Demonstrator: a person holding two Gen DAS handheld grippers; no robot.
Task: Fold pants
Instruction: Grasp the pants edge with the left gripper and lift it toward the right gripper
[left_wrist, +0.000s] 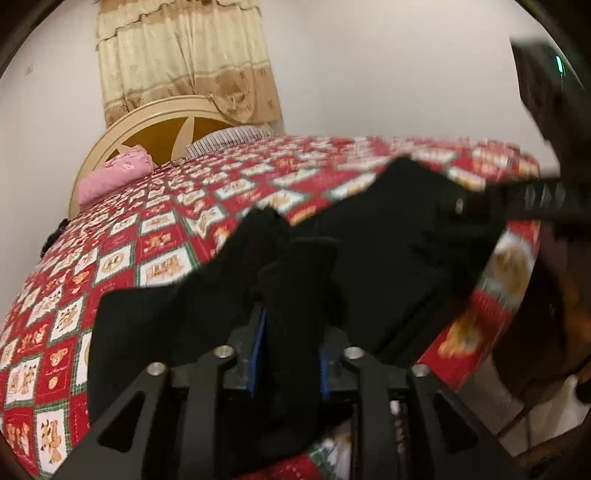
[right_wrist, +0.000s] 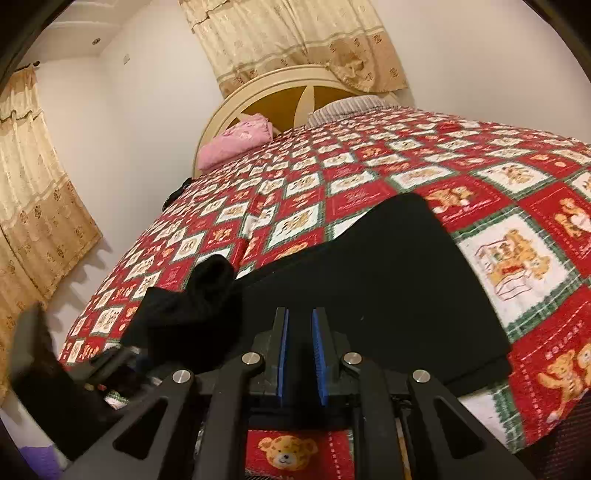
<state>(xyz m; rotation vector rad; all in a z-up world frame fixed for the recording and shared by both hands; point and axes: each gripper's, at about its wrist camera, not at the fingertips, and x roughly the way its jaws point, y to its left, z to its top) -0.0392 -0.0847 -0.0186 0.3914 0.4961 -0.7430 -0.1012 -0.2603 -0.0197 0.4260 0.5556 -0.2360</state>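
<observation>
Left wrist: left gripper (left_wrist: 288, 328) jaws clamp bunched black pants (left_wrist: 388, 240).

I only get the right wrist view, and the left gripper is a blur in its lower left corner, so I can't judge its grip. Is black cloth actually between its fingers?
Observer: Yes. In the left wrist view, a bunched fold of the black fabric pants fills the gap between the blue-padded fingers of the left gripper.
Operator: Is that fold lifted or flat?
Observer: Lifted. It stands up off the red teddy-bear patchwork bedspread, above the rest of the pants.
Operator: Where is my right gripper from there?
Observer: The right gripper reaches in from the right edge, at the pants' far right corner.
</observation>
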